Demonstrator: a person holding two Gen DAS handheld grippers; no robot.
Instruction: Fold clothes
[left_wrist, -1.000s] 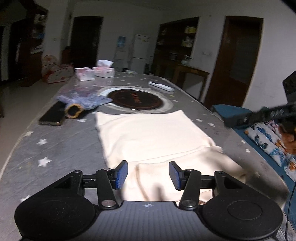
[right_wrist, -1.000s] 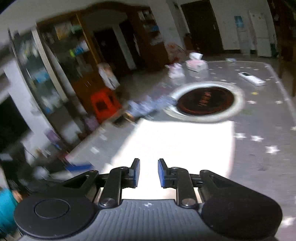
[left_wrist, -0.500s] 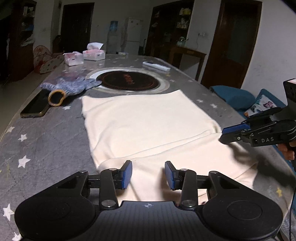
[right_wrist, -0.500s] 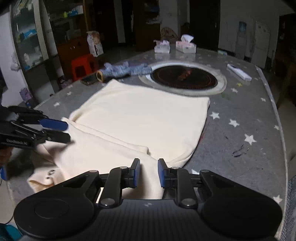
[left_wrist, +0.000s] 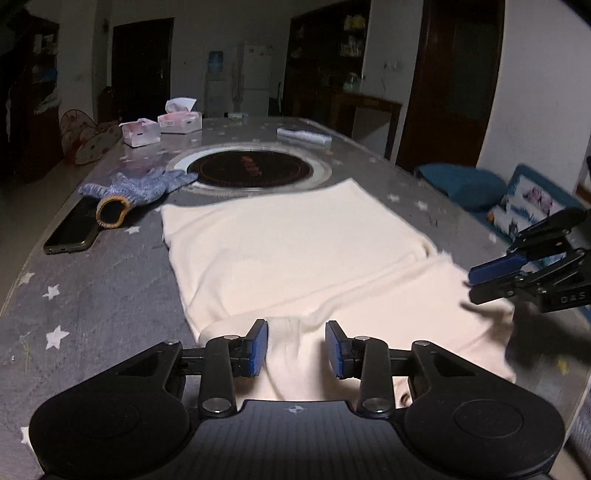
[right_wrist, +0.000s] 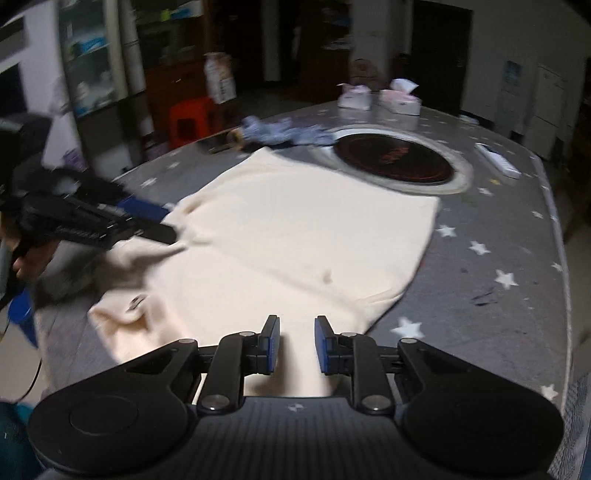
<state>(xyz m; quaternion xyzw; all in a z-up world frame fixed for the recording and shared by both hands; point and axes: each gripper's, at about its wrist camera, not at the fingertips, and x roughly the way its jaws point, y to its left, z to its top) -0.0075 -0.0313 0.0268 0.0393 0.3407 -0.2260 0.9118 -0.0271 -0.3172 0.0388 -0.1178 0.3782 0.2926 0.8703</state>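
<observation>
A cream garment (left_wrist: 295, 251) lies flat on the grey star-patterned table (left_wrist: 92, 295), with a folded band along its near side. My left gripper (left_wrist: 295, 347) hovers low over the near hem. Its jaws are closing, a ridge of cloth lies between them, and the pads stand clear of it. From the right wrist view, the left gripper (right_wrist: 168, 221) reaches the garment (right_wrist: 295, 236) at its left corner. My right gripper (right_wrist: 296, 343) is over the opposite edge, jaws a narrow gap apart with cloth showing through. In the left wrist view the right gripper (left_wrist: 469, 282) meets the cloth's right edge.
A blue knit glove (left_wrist: 140, 188) and a dark phone (left_wrist: 72, 232) lie left of the garment. A round black hob (left_wrist: 251, 170) is set into the table beyond it. Two tissue boxes (left_wrist: 179, 120) and a white remote (left_wrist: 303, 136) sit farther back. A red stool (right_wrist: 188, 122) stands beside the table.
My left gripper's jaws have narrowed and it has sunk closer to the near hem. My right gripper has dropped and rolled, coming down to the garment's edge.
</observation>
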